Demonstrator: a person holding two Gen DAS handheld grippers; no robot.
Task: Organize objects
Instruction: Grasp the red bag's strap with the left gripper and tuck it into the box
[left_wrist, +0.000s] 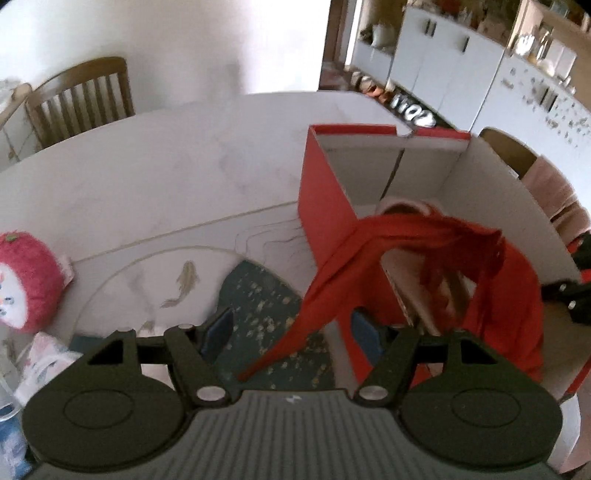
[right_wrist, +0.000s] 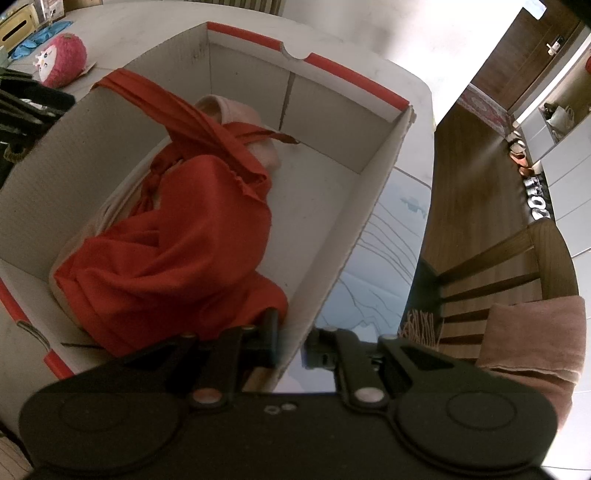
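Note:
A red cardboard box (left_wrist: 321, 206) with a white inside stands on the table; it also shows in the right wrist view (right_wrist: 332, 206). A red cloth (right_wrist: 177, 251) lies bunched in the box over a pink item (right_wrist: 236, 110). One strip of the cloth hangs over the box's left wall and trails down outside (left_wrist: 325, 291). My left gripper (left_wrist: 291, 328) is open beside the box; the trailing strip passes between its fingers. My right gripper (right_wrist: 291, 347) straddles the box's near right wall, one finger inside by the cloth, jaws apart.
A pink plush strawberry (left_wrist: 26, 280) lies at the table's left, also seen in the right wrist view (right_wrist: 62, 62). A patterned mat (left_wrist: 266, 314) lies beside the box. Wooden chairs (left_wrist: 85, 99) stand around the table; one holds a pink cushion (right_wrist: 532, 339).

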